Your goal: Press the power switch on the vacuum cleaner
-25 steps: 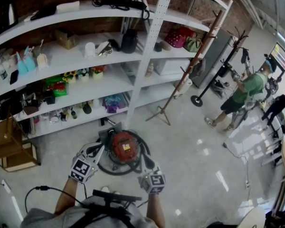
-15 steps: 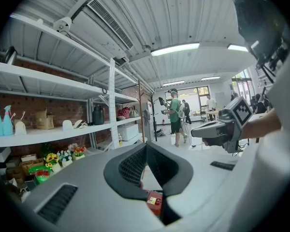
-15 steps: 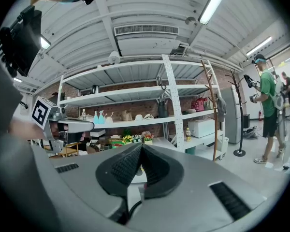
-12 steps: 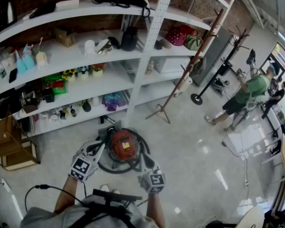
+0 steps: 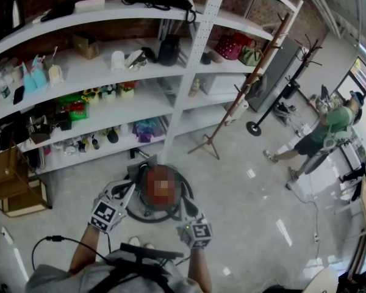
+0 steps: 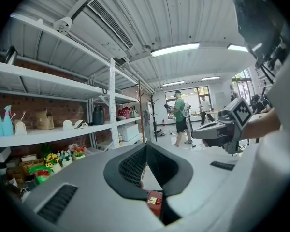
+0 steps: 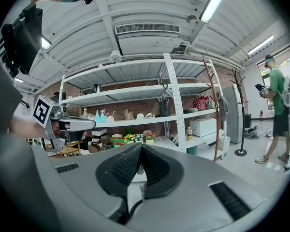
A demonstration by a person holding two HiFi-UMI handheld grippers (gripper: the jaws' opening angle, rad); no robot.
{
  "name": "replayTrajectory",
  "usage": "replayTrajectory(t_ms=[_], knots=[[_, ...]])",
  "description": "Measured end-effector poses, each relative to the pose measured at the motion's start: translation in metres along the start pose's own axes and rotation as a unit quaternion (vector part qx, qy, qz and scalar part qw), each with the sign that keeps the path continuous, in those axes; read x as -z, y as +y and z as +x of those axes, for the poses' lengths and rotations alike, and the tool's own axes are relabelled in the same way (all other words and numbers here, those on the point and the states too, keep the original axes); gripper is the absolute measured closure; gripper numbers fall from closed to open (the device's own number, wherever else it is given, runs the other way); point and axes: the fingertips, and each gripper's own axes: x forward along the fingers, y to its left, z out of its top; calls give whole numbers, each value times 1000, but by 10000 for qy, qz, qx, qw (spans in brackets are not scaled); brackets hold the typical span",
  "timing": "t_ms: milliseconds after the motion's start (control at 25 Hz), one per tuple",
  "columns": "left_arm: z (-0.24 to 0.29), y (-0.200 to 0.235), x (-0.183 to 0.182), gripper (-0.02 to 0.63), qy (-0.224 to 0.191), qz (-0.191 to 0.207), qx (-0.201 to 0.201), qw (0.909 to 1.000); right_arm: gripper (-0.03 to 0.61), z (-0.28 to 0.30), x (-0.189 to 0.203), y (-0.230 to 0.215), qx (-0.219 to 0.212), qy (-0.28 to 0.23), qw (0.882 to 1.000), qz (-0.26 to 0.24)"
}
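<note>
Where floor meets shelves: vacuum cleaner, red, black hose looped round it. Left tool at its left side: jaws pressed together, empty. Right tool at its right side: likewise.

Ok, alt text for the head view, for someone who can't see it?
From above, the left tool and right tool are held at either side of a vacuum cleaner on a pale floor, its black hose looped round it. White shelves crowded with small items run behind; a person in a green top stands at far right.
</note>
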Motion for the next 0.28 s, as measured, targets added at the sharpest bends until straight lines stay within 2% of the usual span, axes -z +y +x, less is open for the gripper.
replayTrajectory(t_ms=[280], knots=[[-2,0,-1,620,4,-15,22,10000,571,-1,1,5,-64,49,10000,-26]])
